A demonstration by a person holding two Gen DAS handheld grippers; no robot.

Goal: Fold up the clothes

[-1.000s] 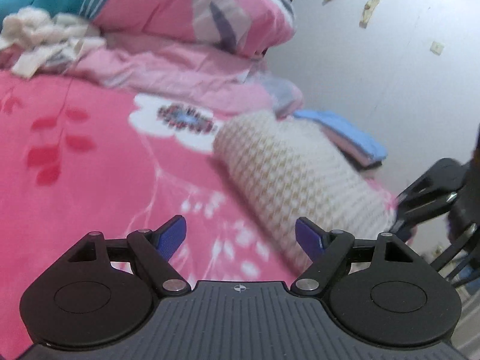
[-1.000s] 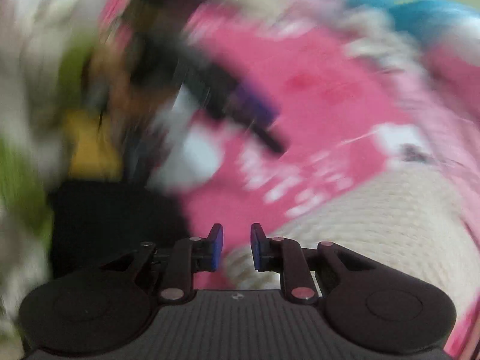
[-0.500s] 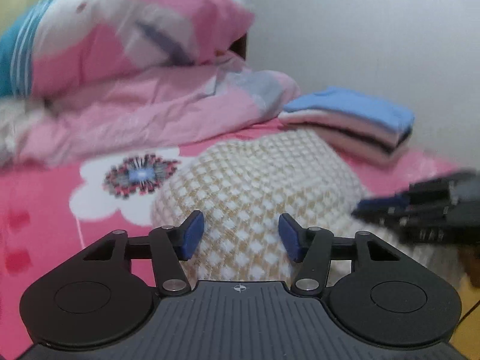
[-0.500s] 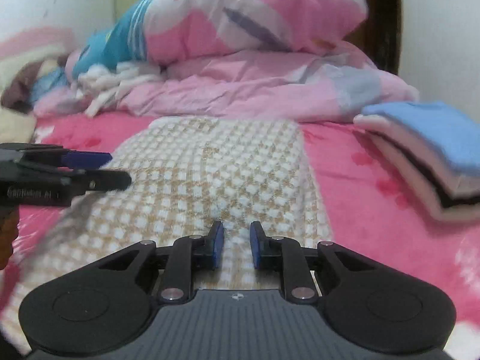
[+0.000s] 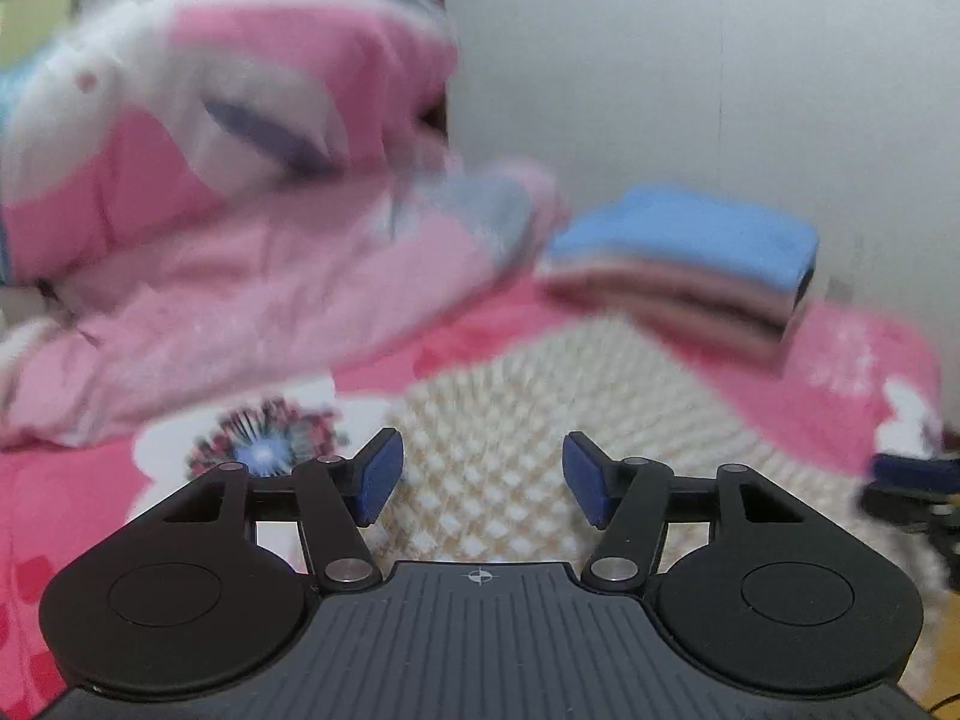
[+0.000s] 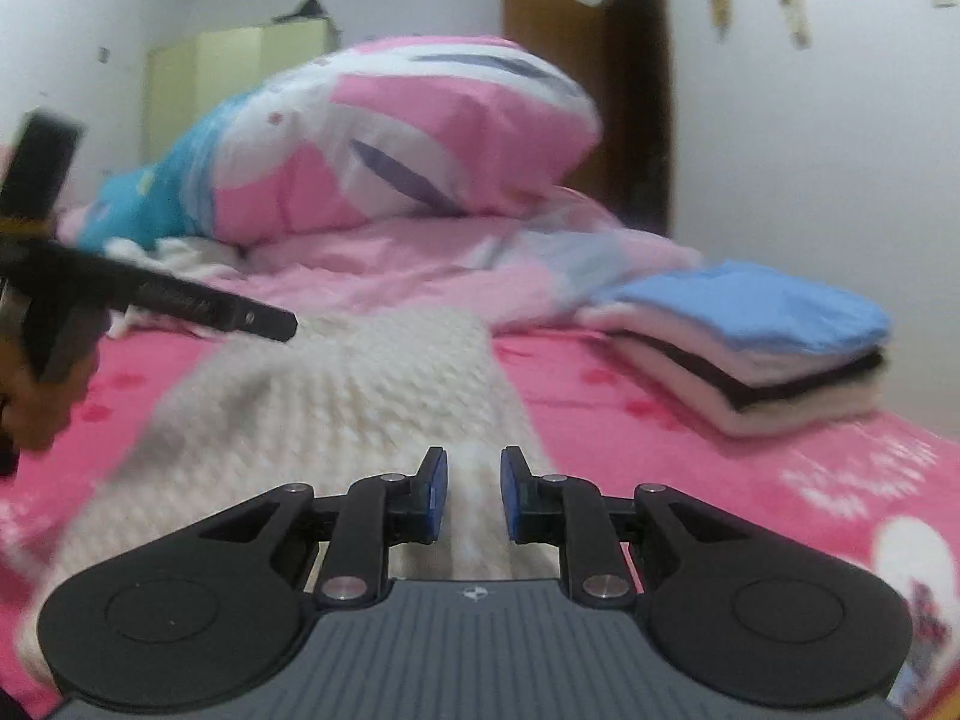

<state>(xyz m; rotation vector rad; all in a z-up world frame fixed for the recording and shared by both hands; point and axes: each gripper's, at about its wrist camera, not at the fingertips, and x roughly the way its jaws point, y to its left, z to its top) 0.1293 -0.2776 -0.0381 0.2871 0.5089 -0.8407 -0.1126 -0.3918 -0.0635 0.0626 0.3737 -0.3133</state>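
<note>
My left claw [image 5: 477,477] hangs wide over the near end of the cream checked sweater [image 5: 540,414] — empty. The sweater lies flat on the pink bed [image 6: 690,456]. My right claw [image 6: 474,495] is narrowed, with a ridge of knit between its pads. Farther right sits the folded stack [image 6: 756,348].

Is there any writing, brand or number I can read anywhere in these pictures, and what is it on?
No readable text anywhere.
Left gripper: faint marks along its arm, too blurred to read.
Right gripper: only a small crosshair symbol on its body, no words.
Wall hangings: too small to tell.
</note>
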